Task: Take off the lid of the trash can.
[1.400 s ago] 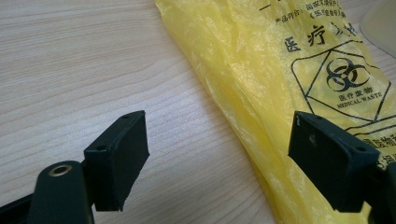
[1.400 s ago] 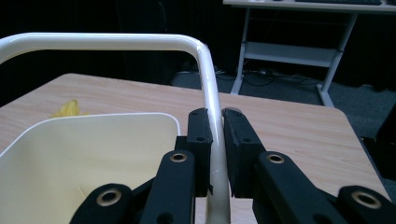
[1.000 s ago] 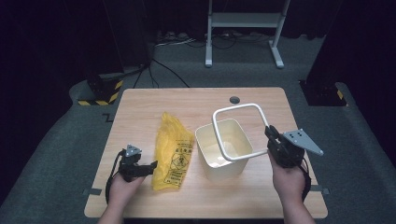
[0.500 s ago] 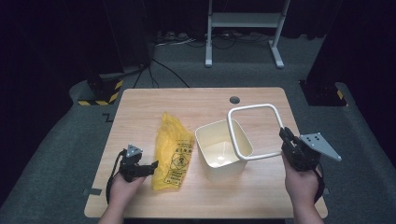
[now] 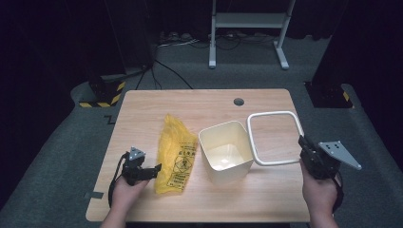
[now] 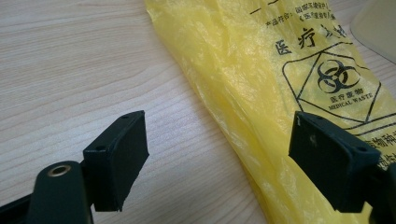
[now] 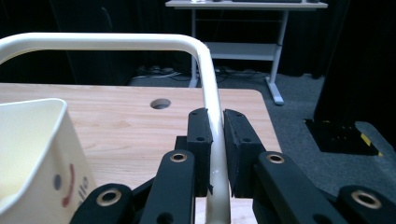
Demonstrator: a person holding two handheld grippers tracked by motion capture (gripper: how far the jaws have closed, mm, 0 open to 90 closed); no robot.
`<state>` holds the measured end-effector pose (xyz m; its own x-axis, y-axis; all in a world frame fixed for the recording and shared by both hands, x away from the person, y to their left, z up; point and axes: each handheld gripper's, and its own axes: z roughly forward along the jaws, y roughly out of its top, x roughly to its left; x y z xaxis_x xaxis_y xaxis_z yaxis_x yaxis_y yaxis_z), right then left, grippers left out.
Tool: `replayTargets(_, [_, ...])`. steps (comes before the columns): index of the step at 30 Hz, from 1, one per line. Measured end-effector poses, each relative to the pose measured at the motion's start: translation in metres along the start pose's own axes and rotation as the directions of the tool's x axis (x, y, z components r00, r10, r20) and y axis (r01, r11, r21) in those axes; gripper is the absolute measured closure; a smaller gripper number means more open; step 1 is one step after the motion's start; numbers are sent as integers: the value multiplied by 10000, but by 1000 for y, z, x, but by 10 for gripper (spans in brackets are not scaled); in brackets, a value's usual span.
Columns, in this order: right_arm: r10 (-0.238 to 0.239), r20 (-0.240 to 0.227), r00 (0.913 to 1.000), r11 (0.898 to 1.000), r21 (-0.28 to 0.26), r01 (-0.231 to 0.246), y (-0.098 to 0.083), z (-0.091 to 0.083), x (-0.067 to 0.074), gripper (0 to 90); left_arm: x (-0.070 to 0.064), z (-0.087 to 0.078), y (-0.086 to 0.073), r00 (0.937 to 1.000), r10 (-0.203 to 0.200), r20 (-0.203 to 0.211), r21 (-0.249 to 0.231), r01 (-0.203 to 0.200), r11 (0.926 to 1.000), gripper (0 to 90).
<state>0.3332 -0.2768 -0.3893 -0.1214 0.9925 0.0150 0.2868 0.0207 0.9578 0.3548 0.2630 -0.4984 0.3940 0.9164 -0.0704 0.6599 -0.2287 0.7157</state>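
Between the right gripper's clenched jaws sits one side of the white rim frame, held off to the right of the cream bin, apparently so the bin's mouth stands free to take a liner. At the table's left, the left gripper rests with its jaws released and spread wide, one over bare wood and one over the edge of the yellow medical-waste bag, gripping nothing. That bag lies flat just left of the bin, probably the next thing to pick up.
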Motion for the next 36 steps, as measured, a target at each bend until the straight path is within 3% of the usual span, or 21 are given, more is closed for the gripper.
replayTargets(20, [294,890,9956,9967,724,-359,-28,11,-29,819,0,0,1,10000,1,84,-73,0,10000,195])
replayTargets(30, [235,1216,9923,9877,1508,-418,-47,26,-37,819,0,3,3,9998,40,176,-75,-39,10000,195])
replayTargets(36, [-31,1321,9912,9799,1979,-233,-60,36,-38,818,-3,5,6,9996,82,258,-84,-80,9999,195])
